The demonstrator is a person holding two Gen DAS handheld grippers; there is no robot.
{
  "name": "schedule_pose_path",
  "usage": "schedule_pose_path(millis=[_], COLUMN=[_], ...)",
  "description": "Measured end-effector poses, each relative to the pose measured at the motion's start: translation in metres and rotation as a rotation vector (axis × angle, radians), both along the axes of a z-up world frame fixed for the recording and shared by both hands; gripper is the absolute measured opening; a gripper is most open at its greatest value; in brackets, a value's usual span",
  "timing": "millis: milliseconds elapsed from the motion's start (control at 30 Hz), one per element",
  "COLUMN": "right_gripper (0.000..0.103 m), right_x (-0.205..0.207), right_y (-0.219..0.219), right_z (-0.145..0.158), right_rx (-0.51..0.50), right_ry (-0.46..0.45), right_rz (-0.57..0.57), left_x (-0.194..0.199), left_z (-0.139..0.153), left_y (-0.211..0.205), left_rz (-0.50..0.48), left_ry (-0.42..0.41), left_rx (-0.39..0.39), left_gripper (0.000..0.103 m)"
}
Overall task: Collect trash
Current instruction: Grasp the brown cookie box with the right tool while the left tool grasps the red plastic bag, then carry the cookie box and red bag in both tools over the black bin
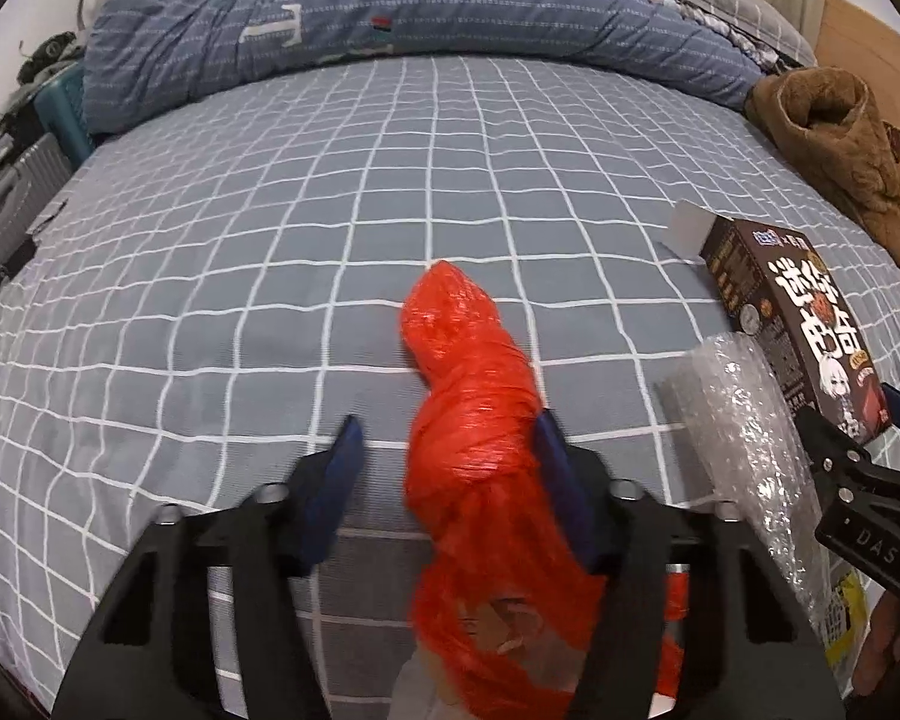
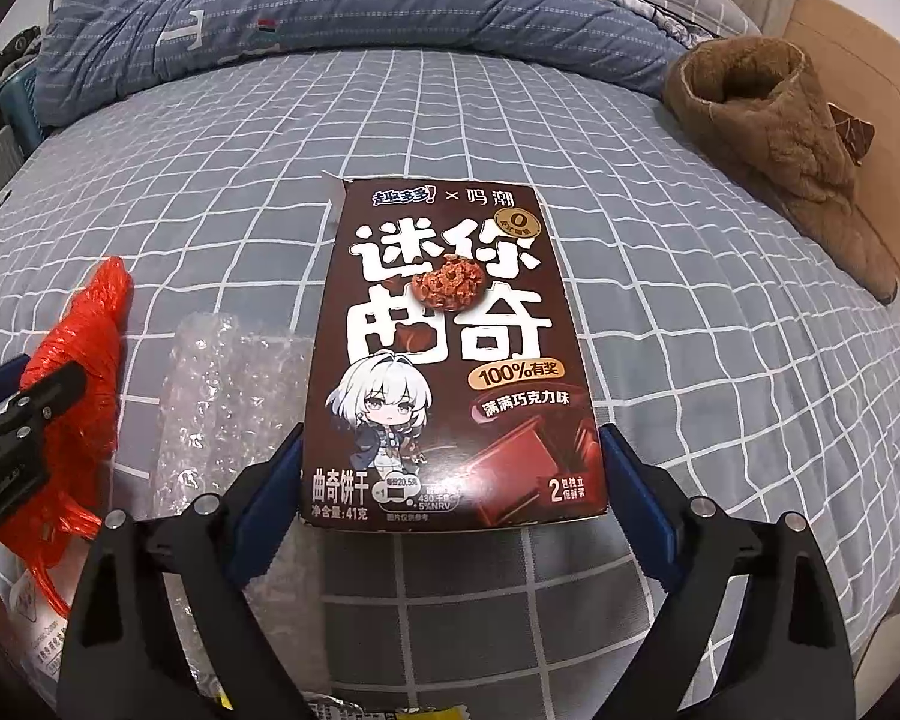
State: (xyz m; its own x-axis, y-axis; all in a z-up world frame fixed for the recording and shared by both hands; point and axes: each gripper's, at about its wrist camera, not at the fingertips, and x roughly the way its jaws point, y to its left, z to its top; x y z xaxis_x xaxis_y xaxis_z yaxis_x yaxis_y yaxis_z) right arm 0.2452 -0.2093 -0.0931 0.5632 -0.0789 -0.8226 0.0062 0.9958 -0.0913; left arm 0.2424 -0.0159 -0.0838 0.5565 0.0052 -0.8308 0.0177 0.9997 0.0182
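A twisted red plastic bag lies on the checked bed sheet between the fingers of my left gripper. The jaws are open; the bag touches the right finger, with a gap to the left one. The bag also shows in the right wrist view. A brown cookie box with an open top flap sits between the fingers of my right gripper, which is shut on its lower end. The box also shows in the left wrist view. A sheet of bubble wrap lies between bag and box.
A blue quilt is bunched along the far side of the bed. A brown fleece garment lies at the far right by a wooden headboard. Luggage stands left of the bed. Yellow-printed wrappers lie under the grippers.
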Motion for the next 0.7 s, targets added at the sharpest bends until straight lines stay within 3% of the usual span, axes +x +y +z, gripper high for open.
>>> schedule_pose_path(millis=[67,167,700], right_gripper=[0.088,0.087,0.087], right_x=[-0.002,-0.003,-0.021], right_y=[0.0,-0.001,-0.009], right_z=[0.001,0.003,0.041], right_rx=[0.002,0.009,0.008], right_ry=[-0.003,-0.015,-0.135], right_rz=[0.001,0.0,-0.018], left_x=[-0.001,-0.003,-0.022], left_z=[0.001,0.004,0.051], left_y=[-0.001,-0.002,0.005], left_rz=[-0.018,-0.02,0.005], left_ry=[0.003,-0.011,-0.13], left_rx=[-0.011,-0.004,-0.054], left_gripper=[0.038,0.035,0.033])
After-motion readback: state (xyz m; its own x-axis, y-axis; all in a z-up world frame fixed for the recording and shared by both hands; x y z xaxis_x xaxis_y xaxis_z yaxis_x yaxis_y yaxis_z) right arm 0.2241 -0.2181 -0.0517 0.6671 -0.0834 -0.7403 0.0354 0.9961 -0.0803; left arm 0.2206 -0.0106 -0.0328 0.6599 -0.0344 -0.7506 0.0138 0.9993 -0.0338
